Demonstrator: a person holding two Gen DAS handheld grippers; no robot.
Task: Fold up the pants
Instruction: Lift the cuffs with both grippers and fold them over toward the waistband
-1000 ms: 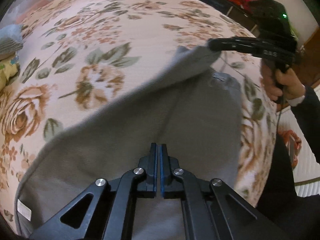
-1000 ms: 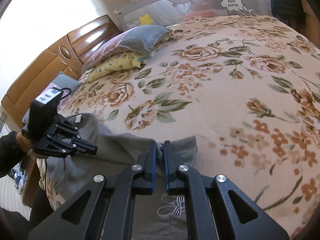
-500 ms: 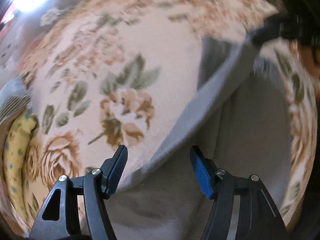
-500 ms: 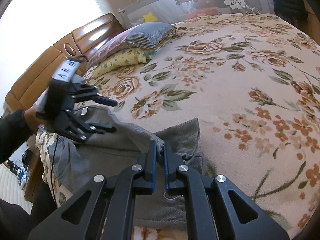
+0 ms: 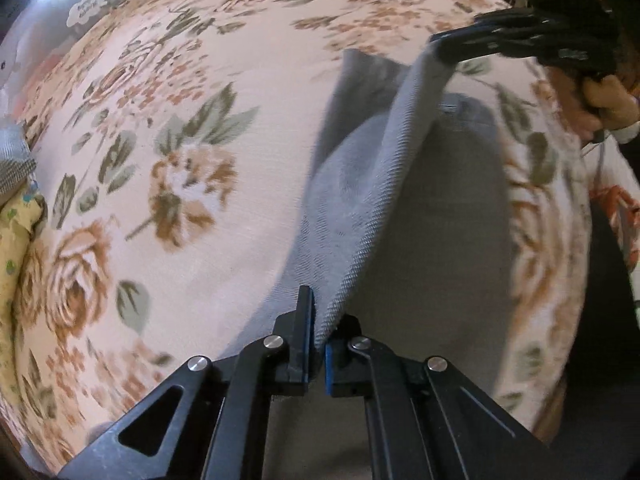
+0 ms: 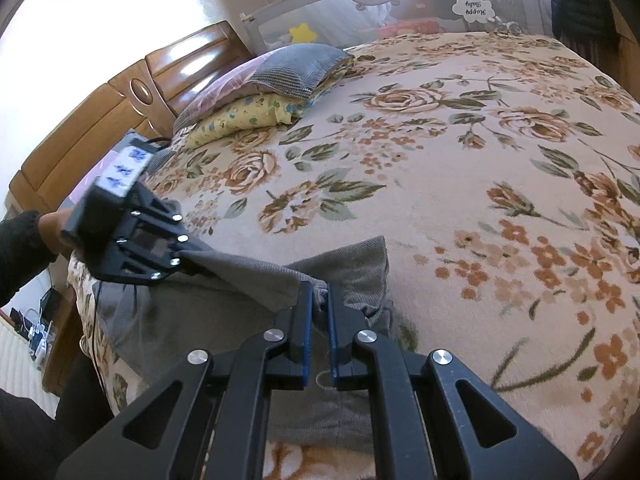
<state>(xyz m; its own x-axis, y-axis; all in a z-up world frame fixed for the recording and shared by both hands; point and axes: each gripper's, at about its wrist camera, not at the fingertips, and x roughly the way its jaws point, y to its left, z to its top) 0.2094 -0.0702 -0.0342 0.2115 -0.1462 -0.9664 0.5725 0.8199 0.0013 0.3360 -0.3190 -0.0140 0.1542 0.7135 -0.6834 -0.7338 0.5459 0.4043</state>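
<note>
Pinching one raised edge of the grey woven pants (image 5: 352,216) between them, the left tool (image 5: 318,332) and right tool (image 6: 319,300) hung over the floral bed's (image 6: 460,168) near edge.

text: "Happy Baby" (mirrored, small) | on: white cloud sticker (image 6: 473,9) | where: grey bed rail (image 6: 320,12) | other readable text: none

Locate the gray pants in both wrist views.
Left wrist: pants run from bottom centre, pinched in the left claw, up to the right claw at upper right.
Right wrist: pants lie lower left, between the left claw and the right claw.
Shared landmark: yellow pillow.
</note>
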